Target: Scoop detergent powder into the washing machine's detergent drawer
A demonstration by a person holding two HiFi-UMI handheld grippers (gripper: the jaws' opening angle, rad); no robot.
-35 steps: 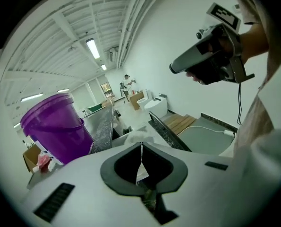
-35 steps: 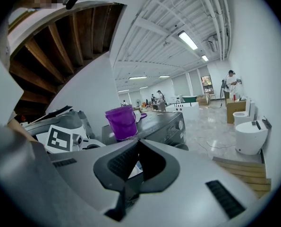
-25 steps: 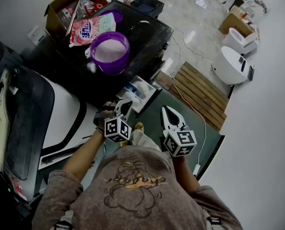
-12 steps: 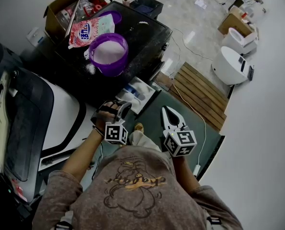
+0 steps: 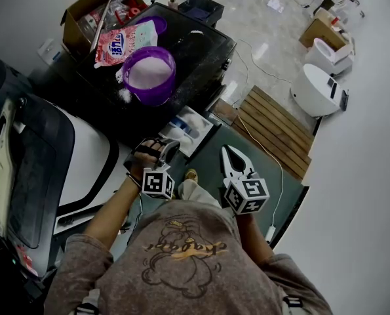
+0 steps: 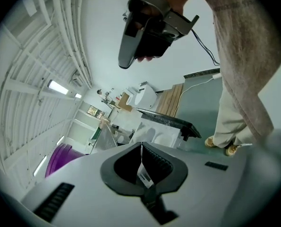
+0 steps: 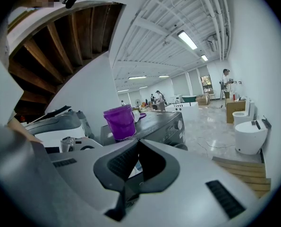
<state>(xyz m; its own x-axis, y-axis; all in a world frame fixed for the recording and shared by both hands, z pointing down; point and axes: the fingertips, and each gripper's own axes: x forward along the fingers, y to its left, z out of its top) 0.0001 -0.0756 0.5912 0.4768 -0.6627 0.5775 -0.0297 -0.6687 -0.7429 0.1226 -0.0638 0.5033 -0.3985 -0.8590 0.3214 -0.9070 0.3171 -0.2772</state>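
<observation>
White detergent powder (image 5: 149, 67) fills an upright purple bucket (image 5: 156, 92), mouth facing up. It stands on top of the black washing machine (image 5: 198, 44), well ahead of both grippers. The detergent drawer (image 5: 189, 125) appears pulled out of the machine's front, just ahead of the left gripper (image 5: 171, 144). Its long axis seems to run from the machine out toward the grippers, open side up. The right gripper (image 5: 229, 152) hovers just to the right of the left one. Both have their jaws pressed together on nothing. A purple piece (image 5: 154, 23), possibly the scoop, lies beyond the bucket. The likely risk is powder spilling on the carry from bucket down to drawer, since they sit well apart; loose powder (image 5: 124, 94) already dusts the machine top.
</observation>
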